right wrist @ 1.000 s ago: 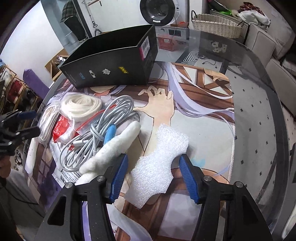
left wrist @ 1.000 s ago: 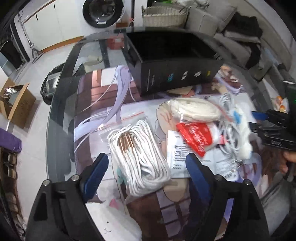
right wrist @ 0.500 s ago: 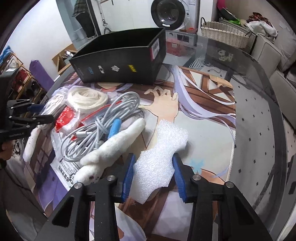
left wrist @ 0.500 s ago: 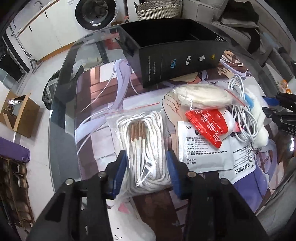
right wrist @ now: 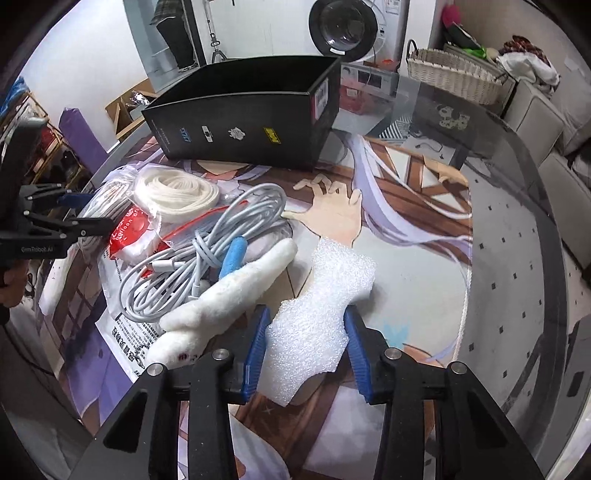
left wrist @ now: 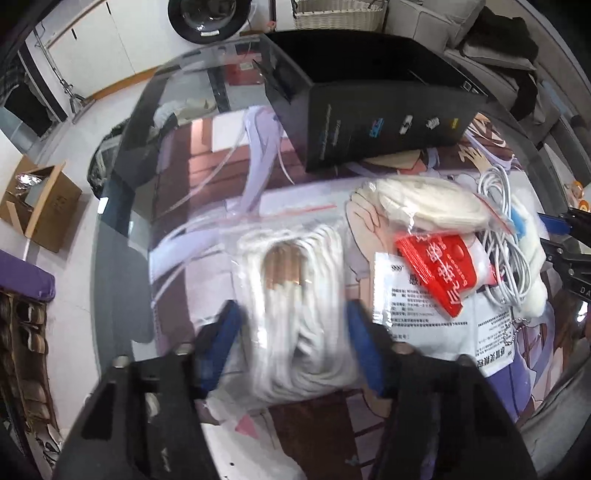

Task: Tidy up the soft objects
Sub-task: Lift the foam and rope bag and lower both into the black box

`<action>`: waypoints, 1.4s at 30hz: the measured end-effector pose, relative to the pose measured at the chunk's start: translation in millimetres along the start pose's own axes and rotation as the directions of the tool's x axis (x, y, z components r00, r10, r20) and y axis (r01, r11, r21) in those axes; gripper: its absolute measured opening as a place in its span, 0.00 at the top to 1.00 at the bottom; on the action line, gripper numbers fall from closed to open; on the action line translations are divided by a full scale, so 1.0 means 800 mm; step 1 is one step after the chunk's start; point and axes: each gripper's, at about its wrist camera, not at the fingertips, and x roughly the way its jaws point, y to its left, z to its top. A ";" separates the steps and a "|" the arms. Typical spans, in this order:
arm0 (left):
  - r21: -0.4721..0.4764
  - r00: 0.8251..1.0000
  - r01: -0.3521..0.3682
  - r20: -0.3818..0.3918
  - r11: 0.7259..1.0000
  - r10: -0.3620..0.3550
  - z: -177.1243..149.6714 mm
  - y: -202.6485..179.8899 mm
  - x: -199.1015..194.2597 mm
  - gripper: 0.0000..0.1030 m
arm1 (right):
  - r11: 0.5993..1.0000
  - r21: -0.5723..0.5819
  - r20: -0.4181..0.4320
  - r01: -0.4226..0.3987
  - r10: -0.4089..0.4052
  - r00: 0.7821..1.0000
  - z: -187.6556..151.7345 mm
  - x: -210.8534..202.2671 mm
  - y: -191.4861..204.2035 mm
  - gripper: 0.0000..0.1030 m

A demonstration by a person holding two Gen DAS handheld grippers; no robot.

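Observation:
My left gripper [left wrist: 293, 341] is shut on a clear bag of coiled white rope [left wrist: 295, 295], its blue pads pressed on both sides. My right gripper [right wrist: 306, 350] is shut on a white foam piece [right wrist: 325, 291], lifted off the mat at its near end. An open black box [right wrist: 255, 110] stands at the back of the printed mat; it also shows in the left wrist view [left wrist: 380, 110]. Between the grippers lie a bag of cream cord [right wrist: 177, 192], a red packet [right wrist: 129, 232], a grey cable bundle [right wrist: 207, 266] and a white plush toy [right wrist: 225, 299].
A white printed pouch [left wrist: 443, 325] lies under the red packet. The round glass table's edge [right wrist: 546, 258] curves along the right. A wicker basket [right wrist: 454, 77] and a washing machine [right wrist: 343, 26] stand behind the table, and a cardboard box [left wrist: 37, 199] sits on the floor.
Both grippers were open a second ago and have closed, the left on the rope bag, the right on the foam. The left view now blurs with motion and the box looks nearer.

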 end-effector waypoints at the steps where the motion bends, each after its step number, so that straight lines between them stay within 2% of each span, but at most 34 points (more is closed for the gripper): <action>1: 0.016 1.000 -0.012 0.005 1.000 0.011 0.000 -0.003 -0.002 0.55 | 1.000 0.003 0.002 -0.004 0.004 1.000 -0.001 0.000 -0.001 0.60; 6: 0.033 1.000 -0.018 0.025 0.999 0.017 -0.002 -0.008 -0.008 0.66 | 0.999 -0.036 0.021 -0.019 0.020 1.000 -0.005 0.000 0.002 0.61; 10: 0.031 0.997 0.007 0.076 0.999 -0.010 -0.002 -0.005 -0.026 0.69 | 0.999 -0.031 0.035 -0.032 0.033 0.999 -0.006 -0.005 -0.001 0.61; 15: 0.038 0.989 0.032 0.146 0.999 -0.038 -0.004 -0.007 -0.052 0.72 | 0.999 -0.020 0.090 -0.027 0.029 0.996 0.001 -0.028 -0.005 0.62; 19: 0.036 0.967 0.058 0.247 0.998 -0.065 0.001 -0.005 -0.088 0.72 | 1.000 -0.005 0.143 -0.021 0.021 0.989 0.010 -0.048 -0.011 0.62; 21: 0.029 0.947 0.052 0.316 0.998 -0.059 0.006 -0.003 -0.109 0.72 | 1.000 0.005 0.184 -0.030 0.029 0.982 0.016 -0.059 -0.010 0.62; 23: 0.009 0.923 0.049 0.382 0.999 -0.048 0.015 -0.001 -0.126 0.72 | 0.998 -0.014 0.237 -0.063 0.064 0.969 0.026 -0.070 -0.006 0.62; 26: -0.015 0.882 0.075 0.467 0.997 -0.059 0.032 0.002 -0.147 0.72 | 0.997 -0.027 0.332 -0.066 0.071 0.940 0.048 -0.093 0.009 0.62; 29: -0.014 0.848 0.092 0.526 0.996 -0.071 0.058 -0.004 -0.157 0.72 | 0.993 -0.041 0.458 -0.113 0.119 0.881 0.079 -0.120 0.019 0.62; 30: -0.016 0.841 0.095 0.536 0.995 -0.071 0.068 -0.005 -0.158 0.72 | 0.994 -0.047 0.508 -0.103 0.113 0.854 0.094 -0.130 0.025 0.62; 31: -0.015 0.839 0.097 0.540 0.995 -0.074 0.075 -0.006 -0.157 0.72 | 0.994 -0.046 0.530 -0.095 0.105 0.842 0.103 -0.135 0.029 0.62; 33: -0.030 0.840 0.101 0.538 0.994 -0.069 0.095 -0.004 -0.146 0.72 | 0.995 -0.047 0.561 -0.091 0.102 0.822 0.128 -0.137 0.036 0.62; 35: -0.045 0.859 0.106 0.507 0.993 -0.069 0.109 -0.003 -0.128 0.72 | 0.997 -0.030 0.561 -0.075 0.079 0.824 0.150 -0.123 0.037 0.62; 38: -0.043 0.898 0.086 0.435 0.995 -0.059 0.124 -0.008 -0.093 0.72 | 0.998 0.000 0.511 -0.065 0.056 0.858 0.171 -0.087 0.029 0.62; 42: -0.009 0.922 0.056 0.385 0.998 -0.048 0.129 -0.016 -0.070 0.72 | 0.993 0.030 0.450 -0.111 0.086 0.889 0.189 -0.043 0.020 0.62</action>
